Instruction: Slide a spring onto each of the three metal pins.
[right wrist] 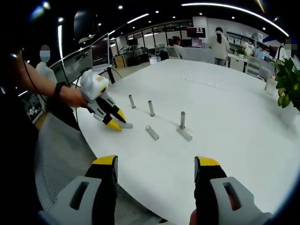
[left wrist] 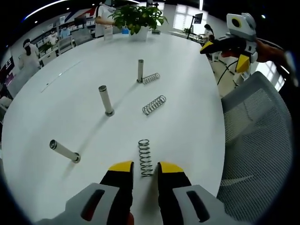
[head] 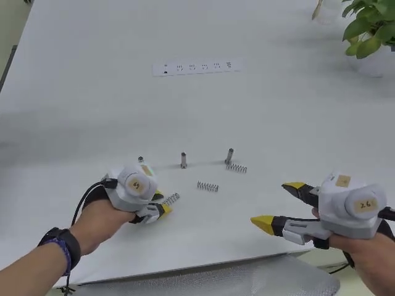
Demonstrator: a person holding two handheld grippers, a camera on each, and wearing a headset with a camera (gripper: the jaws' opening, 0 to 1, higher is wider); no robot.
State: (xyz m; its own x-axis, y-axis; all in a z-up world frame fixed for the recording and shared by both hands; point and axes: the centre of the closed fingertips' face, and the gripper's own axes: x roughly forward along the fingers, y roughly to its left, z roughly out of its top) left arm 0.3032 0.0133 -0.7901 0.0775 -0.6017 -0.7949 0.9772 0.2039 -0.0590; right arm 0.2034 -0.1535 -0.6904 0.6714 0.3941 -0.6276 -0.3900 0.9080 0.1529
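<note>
Left tool (left wrist: 145, 166): low over the white counter (head: 92, 111), jaws slightly parted, the near end of the nearest spring (left wrist: 145, 157) lying between the tips with a little gap on each side.
Right tool (right wrist: 157, 161): spread wide and gripping nothing, held over the counter's near edge, well apart from the parts.
Pins (head: 183, 160): three in a row, standing bare.
Middle spring (head: 208, 186): flat on the counter in front of the row.
Far spring (head: 236, 168): lying just beside the base of the right-hand pin (head: 229, 156).
</note>
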